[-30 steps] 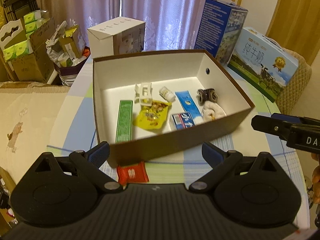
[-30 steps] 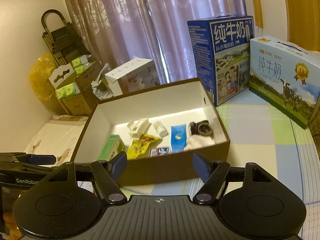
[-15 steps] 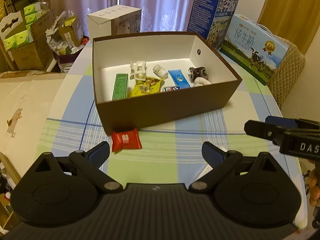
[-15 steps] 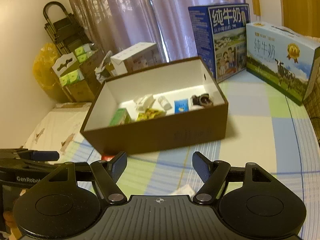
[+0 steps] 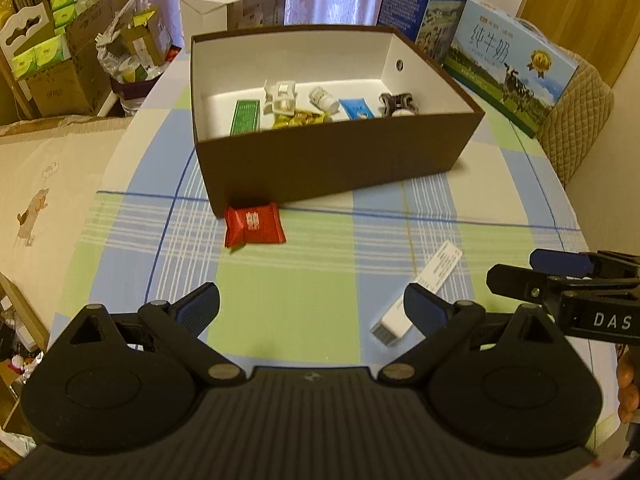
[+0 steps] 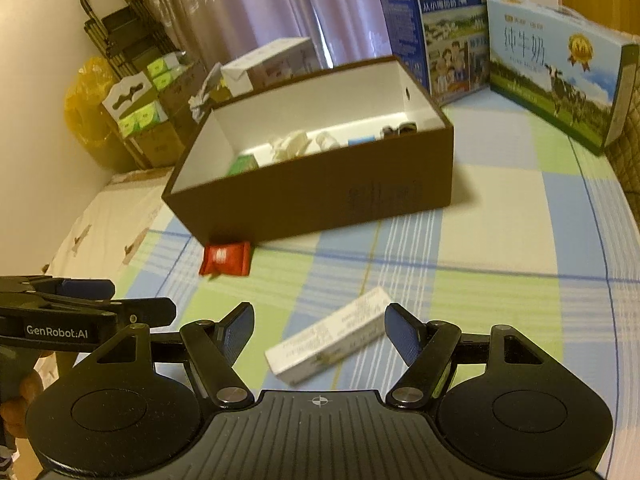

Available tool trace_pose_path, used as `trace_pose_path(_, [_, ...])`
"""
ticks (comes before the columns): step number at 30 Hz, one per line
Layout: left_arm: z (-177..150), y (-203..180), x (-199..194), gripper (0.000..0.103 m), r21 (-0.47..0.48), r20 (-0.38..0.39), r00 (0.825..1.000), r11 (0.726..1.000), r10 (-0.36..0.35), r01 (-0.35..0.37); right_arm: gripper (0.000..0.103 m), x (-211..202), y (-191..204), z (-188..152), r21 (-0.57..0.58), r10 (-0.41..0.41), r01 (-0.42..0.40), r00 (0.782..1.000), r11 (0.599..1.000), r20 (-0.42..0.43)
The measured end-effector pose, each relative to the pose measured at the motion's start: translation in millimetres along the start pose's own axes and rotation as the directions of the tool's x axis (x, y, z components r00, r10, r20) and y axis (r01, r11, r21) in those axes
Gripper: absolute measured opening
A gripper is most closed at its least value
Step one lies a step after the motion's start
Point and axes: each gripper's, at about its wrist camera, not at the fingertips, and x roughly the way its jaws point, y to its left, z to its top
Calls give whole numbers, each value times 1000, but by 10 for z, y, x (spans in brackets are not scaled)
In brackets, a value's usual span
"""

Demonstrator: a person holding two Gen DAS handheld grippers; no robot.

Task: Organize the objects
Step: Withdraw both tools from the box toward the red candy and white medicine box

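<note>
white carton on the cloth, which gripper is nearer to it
Right. The right gripper has the white carton between its open fingers, untouched; the left gripper sits off to the carton's left.

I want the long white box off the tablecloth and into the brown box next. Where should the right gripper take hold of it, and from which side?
Grip the long white box across its narrow width near the middle, coming down from above. It lies flat and diagonal on the tablecloth, so the open right gripper probably needs turning until its fingers straddle the long sides.

A packet (image 5: pixel 253 225) lies touching the box's (image 5: pixel 332 160) near wall, a carton (image 6: pixel 330 340) nearer, rightward.
</note>
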Motion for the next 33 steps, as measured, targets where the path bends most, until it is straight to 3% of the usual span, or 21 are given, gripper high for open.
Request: trace_pose_path(33, [-255, 87, 455, 97, -2, -138, 990, 1000, 22, -22, 70, 606, -45, -246, 69, -16, 29, 985, 997, -172])
